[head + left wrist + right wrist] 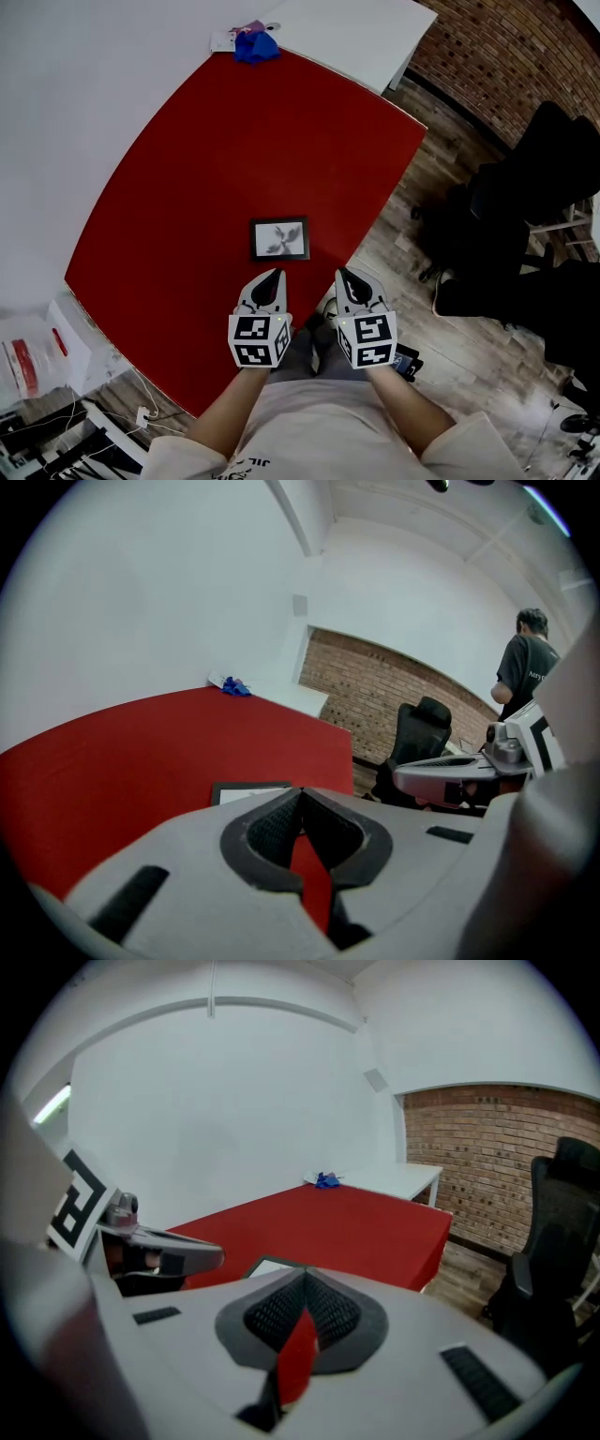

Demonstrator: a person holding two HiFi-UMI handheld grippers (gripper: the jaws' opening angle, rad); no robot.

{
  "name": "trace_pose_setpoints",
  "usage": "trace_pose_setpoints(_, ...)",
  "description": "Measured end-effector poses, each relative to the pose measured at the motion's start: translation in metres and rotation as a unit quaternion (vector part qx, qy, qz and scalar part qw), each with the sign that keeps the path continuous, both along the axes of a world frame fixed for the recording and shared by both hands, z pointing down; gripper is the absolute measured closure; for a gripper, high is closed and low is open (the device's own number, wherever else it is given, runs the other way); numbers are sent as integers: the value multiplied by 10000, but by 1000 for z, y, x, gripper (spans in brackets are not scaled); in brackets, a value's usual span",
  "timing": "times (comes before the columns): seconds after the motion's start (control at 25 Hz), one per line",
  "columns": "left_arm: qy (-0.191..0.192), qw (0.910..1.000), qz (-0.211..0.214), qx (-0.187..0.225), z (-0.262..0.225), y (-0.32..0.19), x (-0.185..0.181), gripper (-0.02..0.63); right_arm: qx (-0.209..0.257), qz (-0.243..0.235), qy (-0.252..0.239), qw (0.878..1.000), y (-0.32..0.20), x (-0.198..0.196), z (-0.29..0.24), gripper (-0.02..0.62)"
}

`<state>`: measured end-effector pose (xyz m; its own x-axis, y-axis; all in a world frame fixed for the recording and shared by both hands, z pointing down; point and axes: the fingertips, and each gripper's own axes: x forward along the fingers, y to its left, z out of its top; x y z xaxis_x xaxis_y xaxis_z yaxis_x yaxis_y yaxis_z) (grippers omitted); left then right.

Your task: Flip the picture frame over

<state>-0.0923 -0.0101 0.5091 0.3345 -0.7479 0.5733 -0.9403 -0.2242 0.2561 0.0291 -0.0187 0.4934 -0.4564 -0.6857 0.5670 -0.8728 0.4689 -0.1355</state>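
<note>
my left tongs (273, 276) and right tongs (346, 275) sit pinched closed, holding nothing; the picture frame (279, 239) seems flat, so they may shove it along the desk (234, 141).

A red-topped table in a white-walled room with one brick side

The large red tabletop (234, 159) stands against plain white walls (234, 1101), with a white rectangular table (347, 37) at its far end. A red brick wall (506, 56) runs along the other side above a grey-brown wooden plank floor (450, 356), where black office chairs (534, 169) stand grouped.
</note>
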Motion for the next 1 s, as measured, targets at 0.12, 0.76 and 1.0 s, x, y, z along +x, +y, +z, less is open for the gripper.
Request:
trace_pose_setpoints(0.12, -53, 9999, 6, -141, 19, -9, 2, 600, -105, 14, -8, 9999, -3, 2, 12, 591)
trace_pose_setpoints(0.76, -548, 9939, 307, -906, 99, -68, 36, 482, -312, 183, -46, 9993, -27, 12, 49, 591)
trace_pose_setpoints(1.0, -726, 9875, 367, -1352, 125, -73, 53, 456, -373, 246, -70, 9990, -34, 18, 57, 591)
